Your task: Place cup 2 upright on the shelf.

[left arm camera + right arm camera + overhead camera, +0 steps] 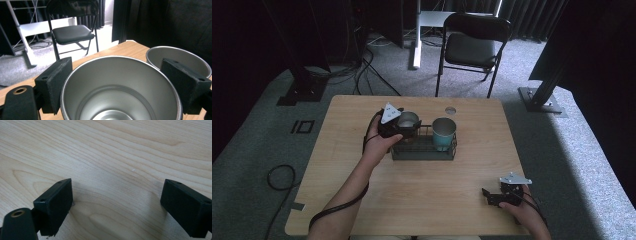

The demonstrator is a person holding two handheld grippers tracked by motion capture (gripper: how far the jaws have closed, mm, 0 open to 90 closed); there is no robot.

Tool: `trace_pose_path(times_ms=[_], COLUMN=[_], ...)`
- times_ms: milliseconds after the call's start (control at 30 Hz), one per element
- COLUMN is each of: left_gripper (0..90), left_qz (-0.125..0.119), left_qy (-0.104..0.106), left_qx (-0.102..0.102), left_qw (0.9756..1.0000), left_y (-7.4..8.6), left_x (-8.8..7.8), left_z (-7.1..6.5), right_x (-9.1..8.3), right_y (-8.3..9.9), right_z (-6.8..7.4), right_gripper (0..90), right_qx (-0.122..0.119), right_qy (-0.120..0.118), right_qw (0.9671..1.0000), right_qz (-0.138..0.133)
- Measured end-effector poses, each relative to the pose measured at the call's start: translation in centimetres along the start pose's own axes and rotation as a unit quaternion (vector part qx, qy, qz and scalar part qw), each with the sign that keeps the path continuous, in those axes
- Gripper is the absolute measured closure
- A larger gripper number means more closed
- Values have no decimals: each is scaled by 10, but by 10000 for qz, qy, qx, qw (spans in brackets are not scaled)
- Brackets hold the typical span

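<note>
We record a wooden bench [422,200] with a black wire basket [424,149] near its middle. Two cups stand in the basket: a steel cup [408,120] at the left end and a teal cup [444,132] at the right end, near each other but apart.

Left tool [404,131]: held at the steel cup, grey plate on top. In the left gripper view its jaws sit either side of the steel cup [120,87], with the pads [56,82] at or against the wall. We cannot tell whether they press it. The second cup's rim [178,58] shows just behind, to the right.

Right tool [494,196]: low at the near right part of the bench, well apart from the basket. In the right gripper view the jaws stand wide over bare wood [112,157], nothing between them.

A black folding chair [472,47] stands on the carpet beyond the bench.
</note>
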State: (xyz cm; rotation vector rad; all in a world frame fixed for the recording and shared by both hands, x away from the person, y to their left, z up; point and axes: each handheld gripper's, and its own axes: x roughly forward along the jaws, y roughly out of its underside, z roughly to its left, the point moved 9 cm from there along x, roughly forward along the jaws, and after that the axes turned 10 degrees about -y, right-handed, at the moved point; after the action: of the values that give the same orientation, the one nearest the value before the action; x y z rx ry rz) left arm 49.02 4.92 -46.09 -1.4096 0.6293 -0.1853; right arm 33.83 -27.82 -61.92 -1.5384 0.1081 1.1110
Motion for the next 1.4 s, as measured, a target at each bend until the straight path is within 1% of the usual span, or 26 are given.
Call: trace_pose_path(times_ms=[33,67,100,133,233,267,300,333,433,467,500,533,633,667,700,733,900,933,967,1000,1100,1167,1233,1333,1367,1400], left_gripper=[141,140,140,140,140,140,141,140,140,141,141,140,140,141,141,141,140,140,140,140,140,140,140,140,140,139], left_qz=[0,58,58,66,70,129,129,185,191,187,187,197,219,219,219,229,182,132,132,59,66,95,122,92,117,127], left_qy=[0,-157,-157,-227,-274,-331,-331,-456,-520,-590,-590,-659,-687,-765,-765,-808,-808,-858,-858,-848,-887,-874,-920,-918,-901,-892], left_qx=[0,-26,-26,-138,-137,-184,-184,-209,-242,-280,-280,-328,-333,-309,-309,-320,-319,-256,-256,-257,-199,-166,-100,-93,-26,-22], left_qw=[10000,9999,9999,9996,9995,9992,9992,9986,9982,9977,9977,9971,9968,9964,9964,9960,9961,9959,9959,9960,9958,9960,9956,9957,9959,9959], left_y=[0,3,3,6,9,14,14,20,23,26,26,28,31,33,33,35,38,39,39,40,42,45,48,49,49,48], left_x=[0,1,1,2,3,4,4,6,7,9,9,12,15,17,17,20,23,24,24,25,26,26,27,28,27,27], left_z=[0,0,0,-2,-4,-5,-5,-5,-6,-7,-7,-9,-12,-14,-14,-18,-24,-26,-26,-27,-27,-28,-27,-27,-28,-28], right_x=[0,0,0,0,0,0,0,0,0,0,0,0,0,0,0,0,0,0,0,0,0,0,0,0,0,0], right_y=[0,0,0,0,0,0,0,0,0,0,0,0,0,0,0,0,0,0,0,0,0,0,0,0,0,0], right_z=[0,0,0,0,0,0,0,0,0,0,0,0,0,0,0,0,0,0,0,0,0,0,0,0,0,0], right_gripper=[105,104,104,104,104,105,105,105,105,105,105,104,105,105,105,105,105,105,105,105,105,105,105,105,105,105], right_qx=[0,-1,-1,0,-1,0,0,-1,-1,-1,-1,1,1,1,1,0,0,4,4,4,7,8,7,6,7,5], right_qy=[0,0,0,1,1,1,1,1,1,1,1,1,1,1,1,0,0,-2,-2,-3,-5,-5,-5,-4,-4,-4], right_qw=[10000,10000,10000,10000,10000,10000,10000,10000,10000,10000,10000,10000,10000,10000,10000,10000,10000,10000,10000,10000,10000,10000,10000,10000,10000,10000], right_qz=[0,1,1,1,0,0,0,0,1,1,1,0,0,0,0,0,-1,-2,-2,-3,-7,-6,-6,-5,-4,-5])
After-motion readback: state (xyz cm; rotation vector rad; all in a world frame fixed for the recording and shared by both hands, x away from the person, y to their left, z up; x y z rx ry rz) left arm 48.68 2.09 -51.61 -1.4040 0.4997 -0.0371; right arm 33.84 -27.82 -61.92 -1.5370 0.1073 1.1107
